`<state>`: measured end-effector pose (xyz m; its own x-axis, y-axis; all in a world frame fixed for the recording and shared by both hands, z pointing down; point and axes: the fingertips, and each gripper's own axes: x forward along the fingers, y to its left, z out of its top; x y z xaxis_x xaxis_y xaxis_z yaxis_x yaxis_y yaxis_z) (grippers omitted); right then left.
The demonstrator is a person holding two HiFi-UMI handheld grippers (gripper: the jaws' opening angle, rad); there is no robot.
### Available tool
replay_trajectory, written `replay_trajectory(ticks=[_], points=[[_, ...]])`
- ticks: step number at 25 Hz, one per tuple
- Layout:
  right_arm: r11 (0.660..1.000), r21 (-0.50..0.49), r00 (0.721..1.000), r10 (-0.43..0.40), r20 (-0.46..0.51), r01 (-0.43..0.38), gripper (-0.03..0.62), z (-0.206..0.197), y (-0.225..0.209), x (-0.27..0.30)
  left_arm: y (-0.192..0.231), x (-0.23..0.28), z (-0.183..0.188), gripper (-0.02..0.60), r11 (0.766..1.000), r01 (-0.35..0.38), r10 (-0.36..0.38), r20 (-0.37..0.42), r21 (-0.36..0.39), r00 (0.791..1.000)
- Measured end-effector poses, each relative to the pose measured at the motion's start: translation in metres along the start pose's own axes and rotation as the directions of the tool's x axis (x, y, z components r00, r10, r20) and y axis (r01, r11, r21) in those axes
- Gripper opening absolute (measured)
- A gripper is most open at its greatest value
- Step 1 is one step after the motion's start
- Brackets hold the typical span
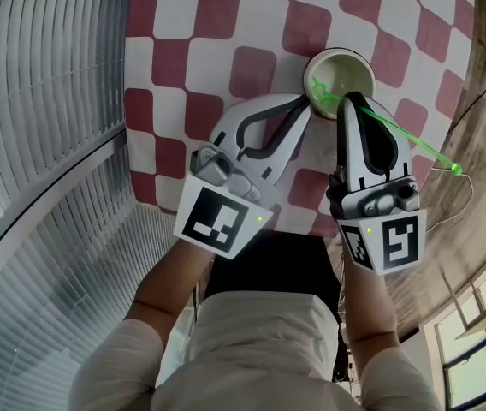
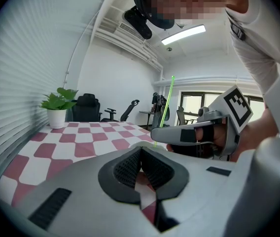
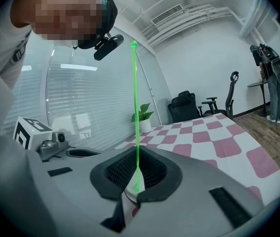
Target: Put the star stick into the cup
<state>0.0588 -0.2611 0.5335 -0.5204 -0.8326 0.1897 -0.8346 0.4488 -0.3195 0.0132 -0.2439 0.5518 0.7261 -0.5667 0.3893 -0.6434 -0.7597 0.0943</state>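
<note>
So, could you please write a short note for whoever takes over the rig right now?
Left gripper: shut, empty, tips beside the cup; whether it touches is unclear.
Right gripper: shut on the star stick, over the cup.
Done: the stick's star end appears to be inside the cup's mouth; the cup stands on the checked tablecloth.
Left: probably lower it a little, open the right jaws, withdraw.
</note>
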Motion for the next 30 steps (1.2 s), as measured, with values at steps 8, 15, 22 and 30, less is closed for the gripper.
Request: replay_trajectory(ticks=[8, 15, 22, 30], points=[[1.000, -0.008, 1.000, 0.002, -0.009, -0.002, 0.038, -0.001, 0.000, 0.002, 0.002, 0.000, 0.000, 0.032, 1.000, -0.006, 0.006, 0.005, -0.007, 1.000], [0.998, -0.059, 1.000, 0.001, -0.030, -0.003, 0.040, -0.003, -0.002, 0.001, 0.001, 0.001, 0.000, 0.032, 1.000, -0.007, 0.007, 0.009, -0.004, 1.000], [0.993, -0.113, 0.998, -0.022, -0.060, 0.016, 0.041, -0.007, -0.009, -0.001, -0.001, 0.002, 0.002, 0.032, 1.000, 0.000, 0.000, 0.008, -0.006, 1.000], [0.989, -0.145, 0.996, -0.040, -0.083, 0.027, 0.041, -0.009, -0.015, -0.001, 0.000, 0.003, 0.001, 0.032, 1.000, -0.008, 0.008, 0.009, -0.010, 1.000]])
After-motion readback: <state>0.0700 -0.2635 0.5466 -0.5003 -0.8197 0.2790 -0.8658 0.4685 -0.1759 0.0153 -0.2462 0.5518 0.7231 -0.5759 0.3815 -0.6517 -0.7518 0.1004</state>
